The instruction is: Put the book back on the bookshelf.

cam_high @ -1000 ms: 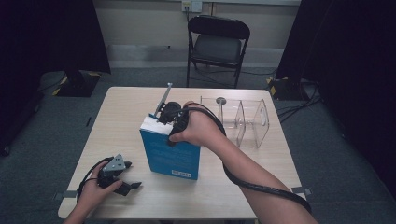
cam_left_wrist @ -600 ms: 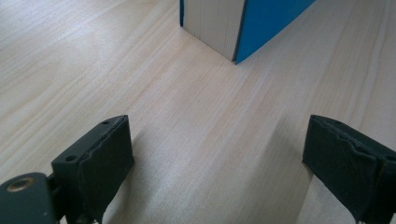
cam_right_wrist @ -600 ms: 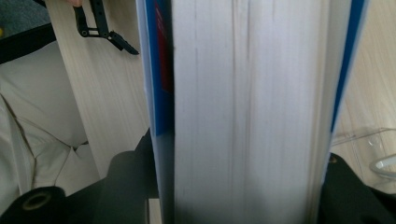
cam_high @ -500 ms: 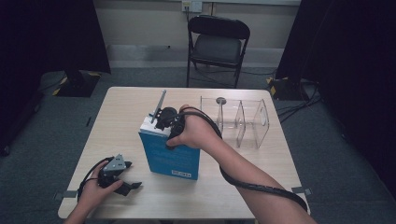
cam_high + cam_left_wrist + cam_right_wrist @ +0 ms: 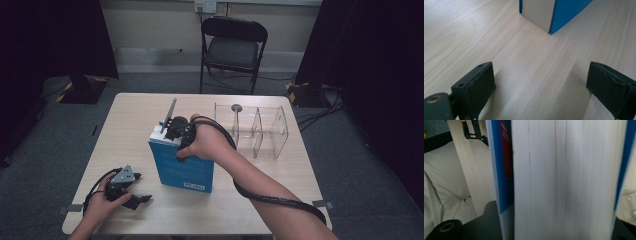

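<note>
A: Entry. The blue book (image 5: 184,167) stands upright on the surface (image 5: 130,120), just left of the clear divider rack (image 5: 260,131). The right gripper (image 5: 172,131) sits on the book's top edge, jaws closed on the book. In the right gripper view the page block (image 5: 564,180) fills the space between the jaws, the covers at either side.

B: Step in hand?

A: Judged as carry-and-file: the book is gripped and upright, not yet in the rack. The next move likely calls for a lift clear of the surface, then a shift toward the rack, with the book kept upright so it drops between two dividers.

B: Left side?

A: The left gripper (image 5: 129,192) rests on the surface, well apart from the rack and to the near left of the book. Its jaws stand wide apart with nothing between them. In the left gripper view the book's lower corner (image 5: 549,15) lies ahead of the jaws, apart from them.

B: Risk?

A: A heavy book held at one edge may swing and catch a divider.
</note>
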A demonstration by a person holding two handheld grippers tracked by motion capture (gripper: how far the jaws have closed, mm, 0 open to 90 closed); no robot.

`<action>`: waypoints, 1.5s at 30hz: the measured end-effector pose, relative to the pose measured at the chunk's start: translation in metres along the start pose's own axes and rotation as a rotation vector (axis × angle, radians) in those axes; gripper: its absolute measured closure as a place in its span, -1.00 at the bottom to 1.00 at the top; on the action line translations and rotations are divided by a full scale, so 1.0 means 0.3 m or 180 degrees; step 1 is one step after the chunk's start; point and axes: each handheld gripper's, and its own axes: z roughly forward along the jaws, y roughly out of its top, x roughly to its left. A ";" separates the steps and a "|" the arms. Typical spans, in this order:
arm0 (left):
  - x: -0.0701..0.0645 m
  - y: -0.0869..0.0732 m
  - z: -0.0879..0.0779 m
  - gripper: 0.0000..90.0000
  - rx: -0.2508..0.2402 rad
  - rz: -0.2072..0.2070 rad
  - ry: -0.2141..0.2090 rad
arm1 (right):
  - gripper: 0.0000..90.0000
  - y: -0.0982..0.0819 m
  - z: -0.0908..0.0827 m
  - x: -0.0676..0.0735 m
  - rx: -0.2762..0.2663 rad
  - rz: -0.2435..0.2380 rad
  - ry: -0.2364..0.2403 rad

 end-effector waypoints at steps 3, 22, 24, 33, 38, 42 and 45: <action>0.000 0.000 0.000 -0.84 0.0001 0.0001 0.0000 | 0.24 0.000 0.004 0.000 0.0025 0.0026 0.0030; 0.001 0.000 0.000 -0.84 0.0002 0.0008 -0.0005 | 0.15 -0.074 -0.008 -0.014 0.0148 -0.0132 0.0029; 0.001 0.000 0.000 -0.84 0.0003 0.0009 -0.0006 | 0.17 -0.088 -0.010 -0.015 0.0126 -0.0101 0.0052; 0.001 0.001 0.001 -0.84 0.0005 -0.0008 -0.0013 | 0.27 -0.097 -0.007 -0.017 0.0157 -0.0116 0.0099; 0.002 0.002 0.001 -0.85 0.0014 0.0001 -0.0010 | 0.32 -0.098 -0.007 -0.013 0.0152 -0.0045 0.0075; 0.002 0.002 0.001 -0.85 0.0014 0.0001 -0.0009 | 0.33 -0.099 -0.008 -0.006 0.0161 0.0026 0.0039; 0.002 0.002 0.001 -0.85 0.0016 0.0005 -0.0009 | 0.35 -0.103 -0.009 0.005 0.0134 0.0161 -0.0020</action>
